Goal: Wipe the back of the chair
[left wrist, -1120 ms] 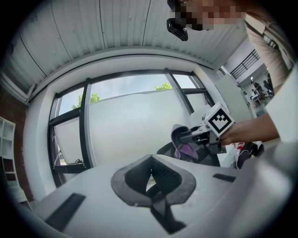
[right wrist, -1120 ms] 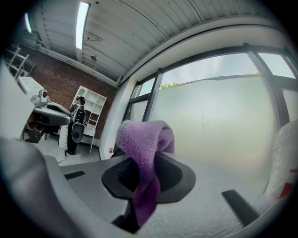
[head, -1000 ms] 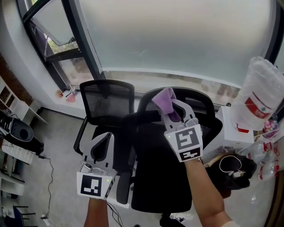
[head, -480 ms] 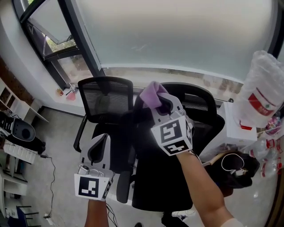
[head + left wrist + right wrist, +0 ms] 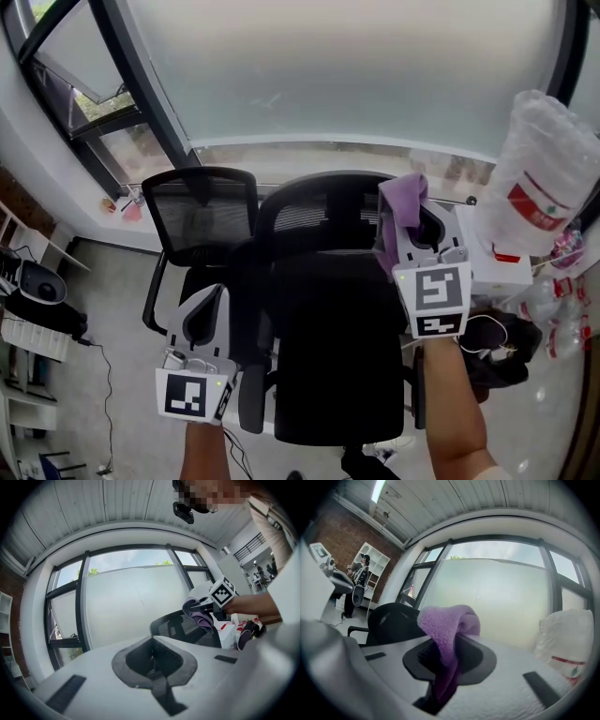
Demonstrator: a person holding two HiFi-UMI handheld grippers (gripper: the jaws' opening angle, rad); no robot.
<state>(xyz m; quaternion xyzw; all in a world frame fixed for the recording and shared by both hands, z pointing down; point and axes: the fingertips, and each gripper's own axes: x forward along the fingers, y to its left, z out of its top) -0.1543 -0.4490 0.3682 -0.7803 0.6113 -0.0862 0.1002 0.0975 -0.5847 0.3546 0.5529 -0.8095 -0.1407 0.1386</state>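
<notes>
Between right jaws: purple fleecy cloth (image 5: 447, 630), folded into a soft hump, clamped by right gripper (image 5: 419, 225).
Left jaws: together, nothing between them; left gripper (image 5: 206, 317) low, beside the seat's left edge.
Right arm: reaching forward; cloth at right top corner of chair (image 5: 323, 211) back, contact unclear.
Chair: black, curved mesh back, smooth seat.
Room: 2nd black mesh chair (image 5: 199, 208), frosted window (image 5: 356, 75), grey floor (image 5: 103, 375).

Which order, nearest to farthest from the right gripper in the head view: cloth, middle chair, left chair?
1. Cloth, held in the jaws of the right gripper.
2. Middle chair, its back just left of the gripper.
3. Left chair, farther left, beyond the middle chair.
</notes>
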